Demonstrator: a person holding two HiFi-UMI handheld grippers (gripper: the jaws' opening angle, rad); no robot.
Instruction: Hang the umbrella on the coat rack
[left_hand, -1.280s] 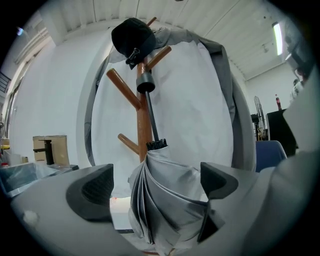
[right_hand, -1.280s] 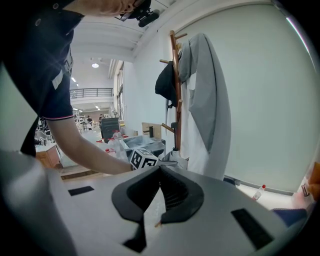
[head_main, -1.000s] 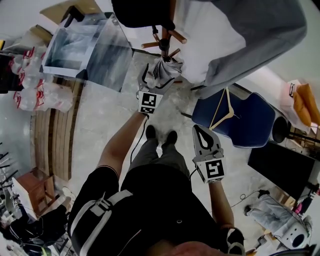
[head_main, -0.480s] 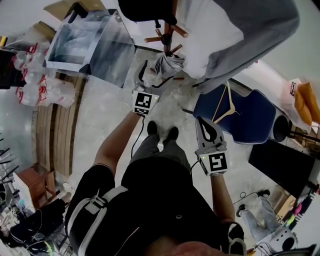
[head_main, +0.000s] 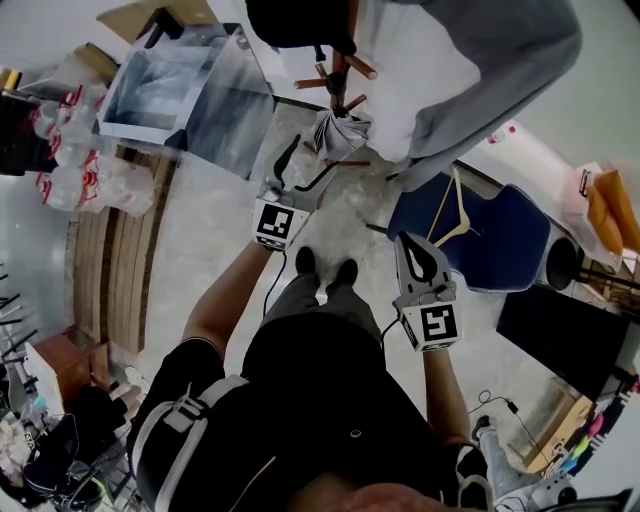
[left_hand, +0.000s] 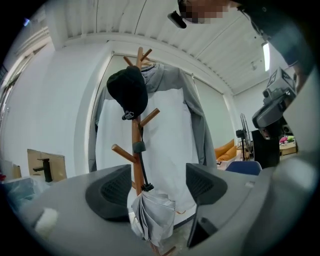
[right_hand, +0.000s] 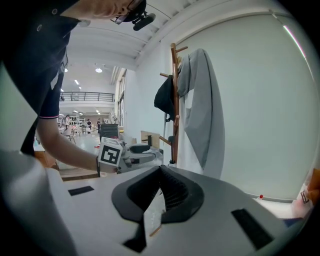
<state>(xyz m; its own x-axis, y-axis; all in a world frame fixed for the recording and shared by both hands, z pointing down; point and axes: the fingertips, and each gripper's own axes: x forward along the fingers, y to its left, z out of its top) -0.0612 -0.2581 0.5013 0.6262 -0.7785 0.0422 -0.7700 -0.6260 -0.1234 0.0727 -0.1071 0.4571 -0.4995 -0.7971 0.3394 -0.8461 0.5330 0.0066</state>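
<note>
Left gripper (left_hand: 159, 187), empty jaws half-open and just narrowing, faces the coat rack (left_hand: 135, 132) over mottled floor (head_main: 200, 245).

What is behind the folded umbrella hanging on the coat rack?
The rack's wooden pole and a grey-and-white jacket. The umbrella covers part of the lower pole and of the jacket.

Left gripper (head_main: 301, 168): held out ahead of torso, pointing level, left marker cube (head_main: 275, 222) facing up. Jaws apart, have just been closing, pads clamp nothing.
Left forearm (head_main: 225, 298): bare, stretched out behind its gripper.
Right gripper (head_main: 406, 244): nearer body, to right of and behind left gripper, tipped slightly down. Jaws pressed together, nothing between.
Right forearm (head_main: 445, 395): bare, kept close to torso.
</note>
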